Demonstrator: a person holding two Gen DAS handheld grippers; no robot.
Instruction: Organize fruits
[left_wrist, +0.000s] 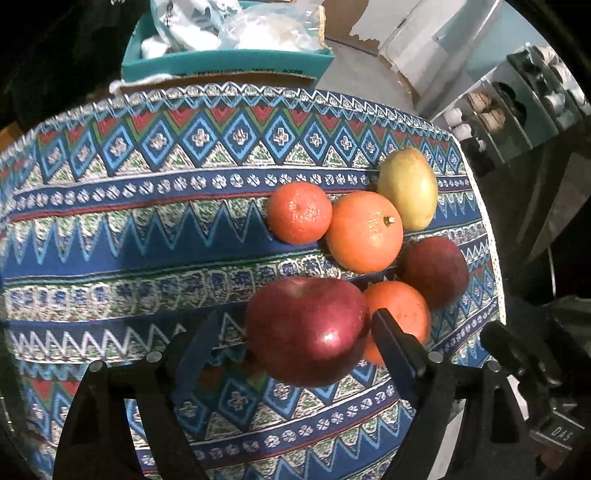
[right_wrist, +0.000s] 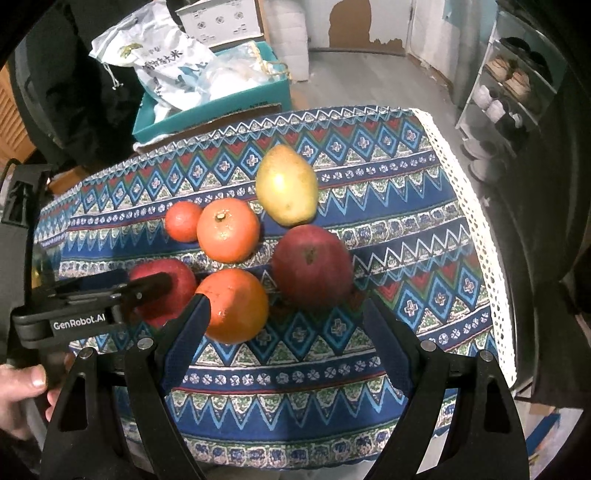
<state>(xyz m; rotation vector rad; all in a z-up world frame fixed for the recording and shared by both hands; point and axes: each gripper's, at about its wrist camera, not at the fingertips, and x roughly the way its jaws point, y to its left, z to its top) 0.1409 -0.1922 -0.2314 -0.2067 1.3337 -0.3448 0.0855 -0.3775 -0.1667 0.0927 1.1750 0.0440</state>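
Oranges (right_wrist: 228, 229): three; apples (right_wrist: 312, 266): two; mango (right_wrist: 287, 184): one

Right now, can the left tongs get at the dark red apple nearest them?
Probably yes. The left tongs already straddle the dark red apple, jaws apart either side. One finger sits wedged between it and the neighbouring orange fruit, so closing may nudge that.

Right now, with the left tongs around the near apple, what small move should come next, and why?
Probably close the left tongs on the near apple: it sits between the open fingers, with an orange crowding the right finger, so close gently.
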